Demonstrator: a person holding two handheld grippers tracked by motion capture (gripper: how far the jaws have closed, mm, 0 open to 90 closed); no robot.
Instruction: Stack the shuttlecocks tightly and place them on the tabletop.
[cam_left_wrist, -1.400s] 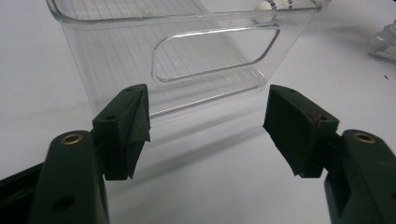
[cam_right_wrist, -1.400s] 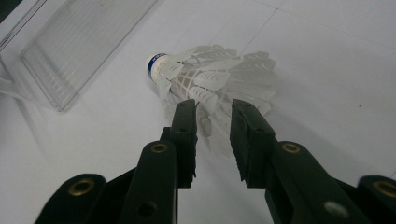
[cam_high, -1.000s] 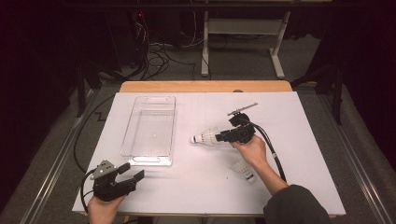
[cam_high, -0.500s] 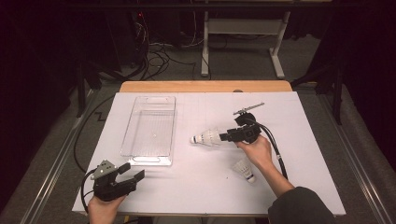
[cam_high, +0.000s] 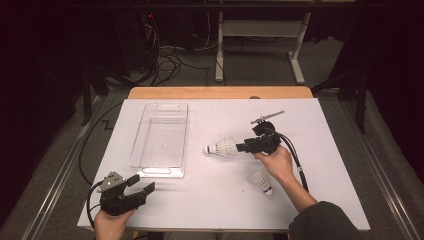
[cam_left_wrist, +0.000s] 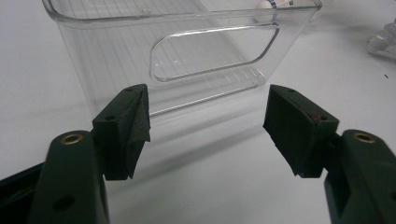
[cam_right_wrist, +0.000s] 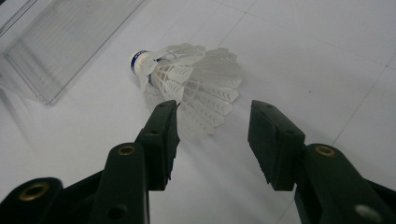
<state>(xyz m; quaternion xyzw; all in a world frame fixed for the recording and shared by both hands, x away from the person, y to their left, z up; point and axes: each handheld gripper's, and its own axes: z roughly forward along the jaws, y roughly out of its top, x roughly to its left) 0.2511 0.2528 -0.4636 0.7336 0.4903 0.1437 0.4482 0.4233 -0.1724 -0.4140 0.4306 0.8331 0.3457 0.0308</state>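
Bench (cam_high: 320, 200): white sheet over wood top, wood strip showing at far edge.

Clear bin (cam_high: 161, 140) on left-centre of bench, long side running away from person, upright, nothing visible inside. Seen close in left tool view (cam_left_wrist: 187, 56), cut-out handle in near end wall, facing the camera.

Left tool (cam_high: 141, 189) at near left corner of bench, in person's left hand, pointing toward near end of bin, just short of it, not touching. Jaws wide, nothing between pads (cam_left_wrist: 130, 130).

Right tool (cam_high: 241, 148) right of centre, in right hand (cam_high: 276, 162), pointing left across bench. Jaws have just been opening, now at mid width w/ gap both sides; skirt of shuttle 1 just ahead of tips, not pressed by pads (cam_right_wrist: 275, 140). Left pad close to skirt edge, contact unclear.

Shuttle 1 (cam_high: 221, 148) lying on side on bench, betw. bin and right tool, cork end w/ blue band toward bin, skirt toward tool. In right tool view (cam_right_wrist: 191, 86) white feathers, cork up-left, near bin's corner.

Shuttle 2 (cam_high: 261, 181) lying on bench near right wrist, well apart from shuttle 1, cork toward person.

Small grey metal piece (cam_high: 267, 117) on bench beyond right tool, slim, angled; type unclear.
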